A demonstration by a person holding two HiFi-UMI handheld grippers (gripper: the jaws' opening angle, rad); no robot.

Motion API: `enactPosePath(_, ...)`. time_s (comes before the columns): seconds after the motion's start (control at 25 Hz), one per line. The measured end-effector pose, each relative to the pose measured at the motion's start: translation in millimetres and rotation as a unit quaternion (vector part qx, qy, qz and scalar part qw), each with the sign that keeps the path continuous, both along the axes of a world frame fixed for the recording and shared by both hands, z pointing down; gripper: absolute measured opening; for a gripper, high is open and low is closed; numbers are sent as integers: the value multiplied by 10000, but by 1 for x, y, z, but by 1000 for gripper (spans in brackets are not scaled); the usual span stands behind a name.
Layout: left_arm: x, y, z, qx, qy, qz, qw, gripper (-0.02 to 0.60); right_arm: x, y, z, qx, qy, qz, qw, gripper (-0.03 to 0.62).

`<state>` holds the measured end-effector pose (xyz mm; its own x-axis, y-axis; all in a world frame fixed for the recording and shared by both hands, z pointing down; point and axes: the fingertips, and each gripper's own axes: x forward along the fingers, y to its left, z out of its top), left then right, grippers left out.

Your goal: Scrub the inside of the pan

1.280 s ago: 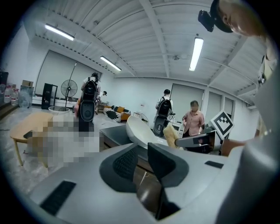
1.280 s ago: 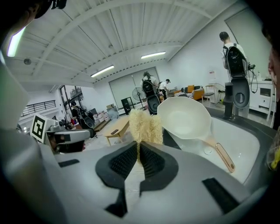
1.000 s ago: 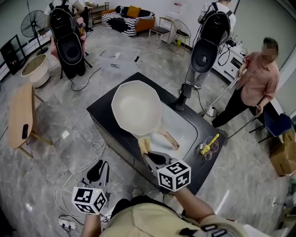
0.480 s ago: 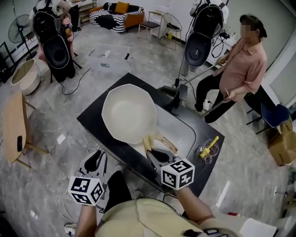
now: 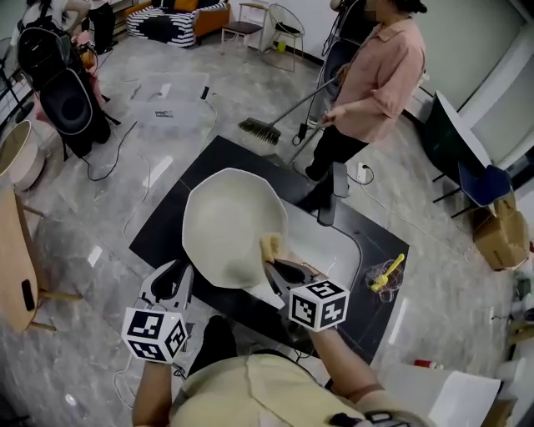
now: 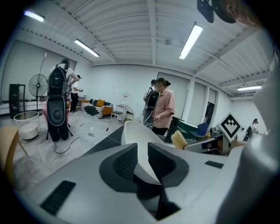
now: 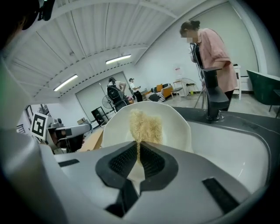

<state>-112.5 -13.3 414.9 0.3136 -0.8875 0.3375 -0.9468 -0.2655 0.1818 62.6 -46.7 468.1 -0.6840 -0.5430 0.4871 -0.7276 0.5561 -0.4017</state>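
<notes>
Right jaws on sponge (image 7: 146, 126) against pan (image 7: 175, 127)

This is a big open studio or test hall with a mock kitchen set in the middle. A freestanding black counter (image 5: 164, 223) with a white sink (image 5: 338, 250) and black faucet (image 5: 332, 193) stands alone on grey marbled floor (image 5: 83, 225). Tube lights (image 6: 191, 41) line a ribbed ceiling. Around it are a pedestal fan (image 6: 38, 85), a striped sofa (image 5: 163, 25), a cardboard box (image 5: 499, 238), and a person (image 5: 375, 75) sweeping with a broom (image 5: 260, 131).
</notes>
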Motion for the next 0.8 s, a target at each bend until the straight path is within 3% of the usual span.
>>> enactPosePath(0.36, -22, -62, 4, -69, 163, 452, 9988, 80, -26, -65, 21, -295, 49, 460, 9985, 32)
enactPosePath(0.8, -18, -101, 7, -118, 241, 1095, 9936, 81, -41, -122, 42, -610, -137, 1151, 9914, 32)
